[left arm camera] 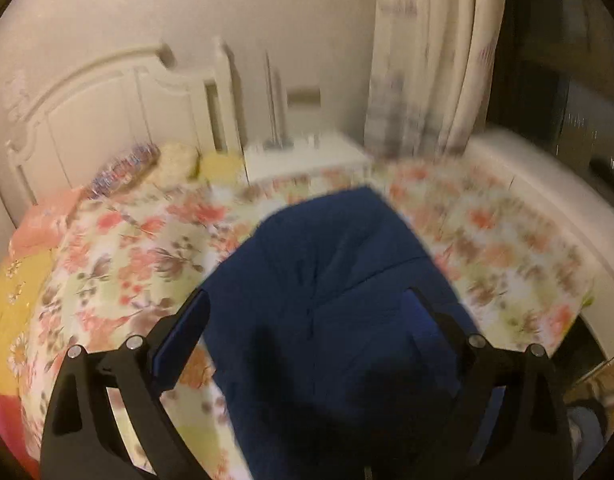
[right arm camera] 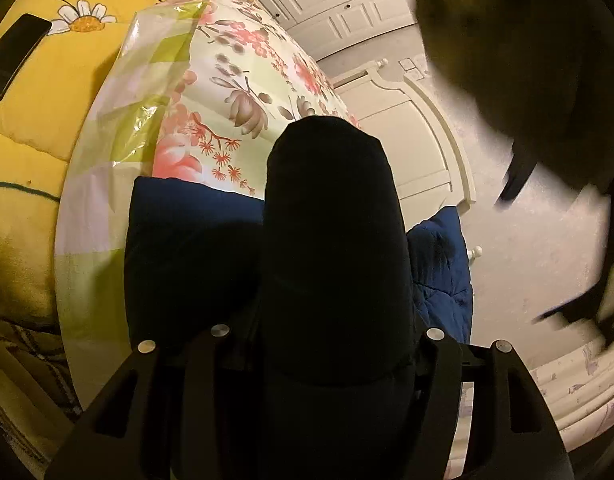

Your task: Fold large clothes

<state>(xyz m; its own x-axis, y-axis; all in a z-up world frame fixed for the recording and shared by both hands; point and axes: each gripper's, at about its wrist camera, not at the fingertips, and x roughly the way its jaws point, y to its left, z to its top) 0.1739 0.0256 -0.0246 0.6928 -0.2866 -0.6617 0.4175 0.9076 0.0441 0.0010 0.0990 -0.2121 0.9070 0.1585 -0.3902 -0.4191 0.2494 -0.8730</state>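
A dark blue quilted garment (left arm camera: 327, 280) lies folded on the flowered bedcover (left arm camera: 127, 248). Blur smears the left wrist view. My left gripper (left arm camera: 309, 294) hovers over the garment, its fingers (left arm camera: 187, 320) spread wide with nothing pressed between them. In the right wrist view a dark rounded bulk of the garment (right arm camera: 331, 240) fills the space between the jaws of my right gripper (right arm camera: 327, 312) and hides its fingertips. Blue quilted cloth (right arm camera: 439, 272) shows on both sides of that bulk, resting on the bedcover (right arm camera: 243, 80).
A white headboard (left arm camera: 107, 100), a white nightstand (left arm camera: 303, 156) and a curtain (left arm camera: 435, 60) stand behind the bed. A phone (right arm camera: 15, 56) lies on a yellow daisy blanket (right arm camera: 47, 120) beside clear plastic wrap (right arm camera: 143, 80). A dark blurred shape (right arm camera: 527, 60) fills the upper right.
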